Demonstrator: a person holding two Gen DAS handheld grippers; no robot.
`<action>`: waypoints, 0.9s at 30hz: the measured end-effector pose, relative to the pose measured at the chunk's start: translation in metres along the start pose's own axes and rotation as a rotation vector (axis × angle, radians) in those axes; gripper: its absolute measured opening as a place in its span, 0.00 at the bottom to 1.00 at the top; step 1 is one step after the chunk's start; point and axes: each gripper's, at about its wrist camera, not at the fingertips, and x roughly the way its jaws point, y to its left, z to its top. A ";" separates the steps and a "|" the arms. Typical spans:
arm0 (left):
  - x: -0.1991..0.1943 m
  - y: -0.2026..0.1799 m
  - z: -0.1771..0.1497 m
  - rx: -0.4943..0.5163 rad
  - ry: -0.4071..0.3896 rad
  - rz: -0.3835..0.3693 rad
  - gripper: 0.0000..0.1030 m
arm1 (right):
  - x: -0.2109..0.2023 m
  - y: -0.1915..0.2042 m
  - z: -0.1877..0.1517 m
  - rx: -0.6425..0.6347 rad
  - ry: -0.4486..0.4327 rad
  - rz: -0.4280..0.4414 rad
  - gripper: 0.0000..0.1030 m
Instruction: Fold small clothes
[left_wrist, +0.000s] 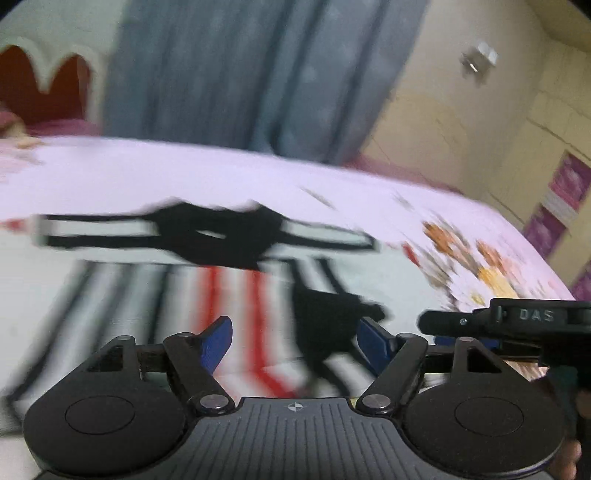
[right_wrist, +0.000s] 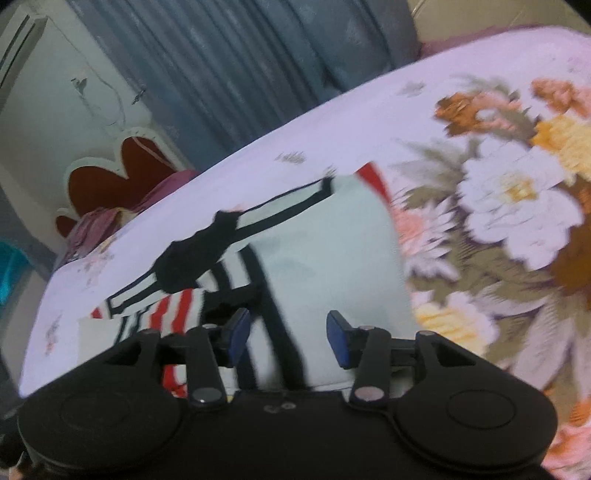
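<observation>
Both tongs, the left gripper (left_wrist: 295, 341) and the right gripper (right_wrist: 286, 338), we see open, holding nothing; the striped shirt (left_wrist: 207, 291) lies just ahead under them.

Garment (right_wrist: 325, 258) white, black and red stripes; bedsheet (right_wrist: 498, 206) lilac, floral; curtain (left_wrist: 240, 74) grey-blue.
</observation>
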 end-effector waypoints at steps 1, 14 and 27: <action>-0.018 0.019 -0.004 -0.006 -0.021 0.047 0.72 | 0.004 0.002 0.000 0.011 0.014 0.016 0.43; -0.112 0.146 -0.064 -0.092 0.020 0.374 0.71 | 0.047 0.043 -0.004 0.029 0.077 0.070 0.50; -0.086 0.161 -0.057 -0.102 0.039 0.309 0.32 | 0.011 0.086 -0.003 -0.224 -0.076 -0.033 0.06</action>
